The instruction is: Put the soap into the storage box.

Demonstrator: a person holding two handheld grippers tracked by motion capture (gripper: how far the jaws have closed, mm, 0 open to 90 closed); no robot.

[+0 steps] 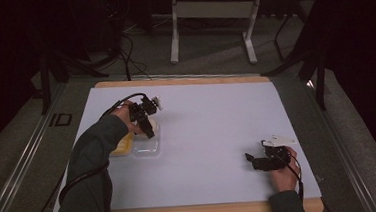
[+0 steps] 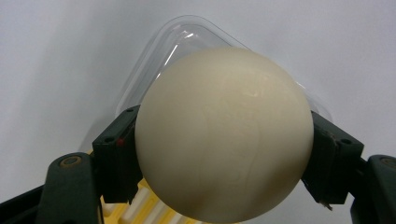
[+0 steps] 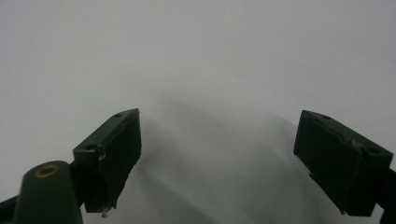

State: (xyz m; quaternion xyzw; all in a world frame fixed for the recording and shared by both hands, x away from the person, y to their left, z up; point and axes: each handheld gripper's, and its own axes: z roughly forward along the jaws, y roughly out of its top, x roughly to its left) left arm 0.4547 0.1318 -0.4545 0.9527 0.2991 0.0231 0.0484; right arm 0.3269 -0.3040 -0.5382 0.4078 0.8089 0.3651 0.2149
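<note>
Jaws of the left gripper (image 2: 224, 158) clasp the cream egg (image 2: 224, 135) above the clear tray (image 1: 146, 146), right gripper (image 3: 219, 158) wide; lowering should be slow and centred.

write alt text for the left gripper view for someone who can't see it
A smooth cream-white egg-shaped ball is clamped between the two black jaws of the left tool, seen close up. Behind it a clear plastic tray lies on the white table surface, and part of a yellow ridged plastic piece shows at the bottom edge.
</note>
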